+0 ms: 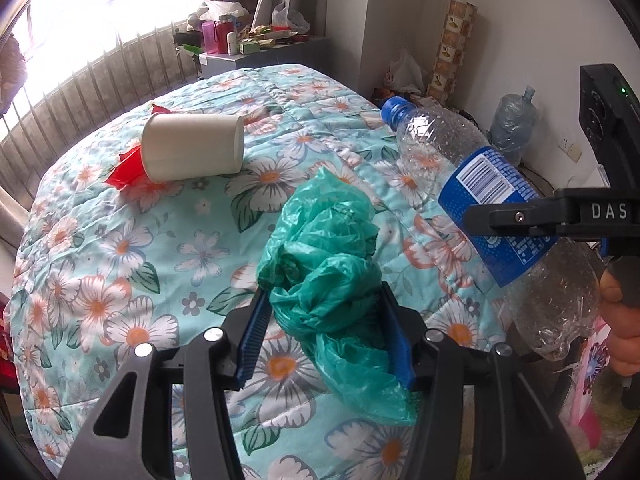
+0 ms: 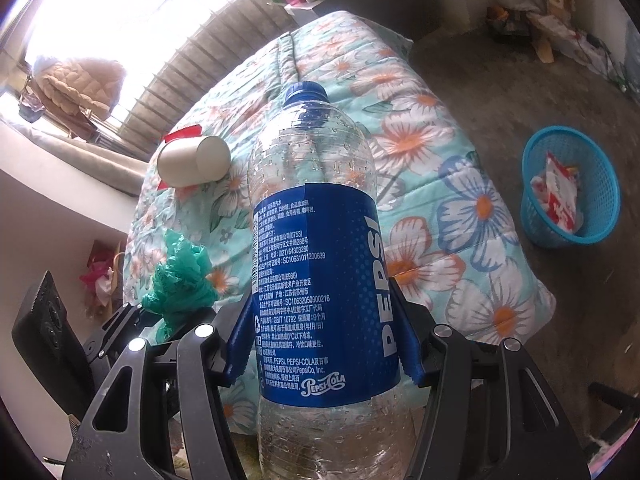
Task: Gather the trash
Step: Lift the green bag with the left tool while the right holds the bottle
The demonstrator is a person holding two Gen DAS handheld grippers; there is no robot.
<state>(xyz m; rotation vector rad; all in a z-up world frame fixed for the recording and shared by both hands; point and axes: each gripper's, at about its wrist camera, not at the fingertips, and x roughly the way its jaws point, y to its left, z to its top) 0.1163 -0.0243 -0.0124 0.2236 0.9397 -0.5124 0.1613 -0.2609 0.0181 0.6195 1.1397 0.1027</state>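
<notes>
Floral quilt [image 1: 120,248] (bed): left hand-held gripper [image 1: 322,312] clamps green bag [image 1: 320,256]; right hand-held gripper [image 2: 320,320] clamps Pepsi bottle [image 2: 316,240]

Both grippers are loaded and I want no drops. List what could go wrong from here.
1. The right gripper pinches the Pepsi bottle on its slick label, with much of the bottle sticking out past the fingers; it may pivot or slide.
2. The green plastic bag is soft and crumpled in the left gripper; it could slip out.
3. The blue basket sits on the floor beyond the bed; a toss could miss.
</notes>
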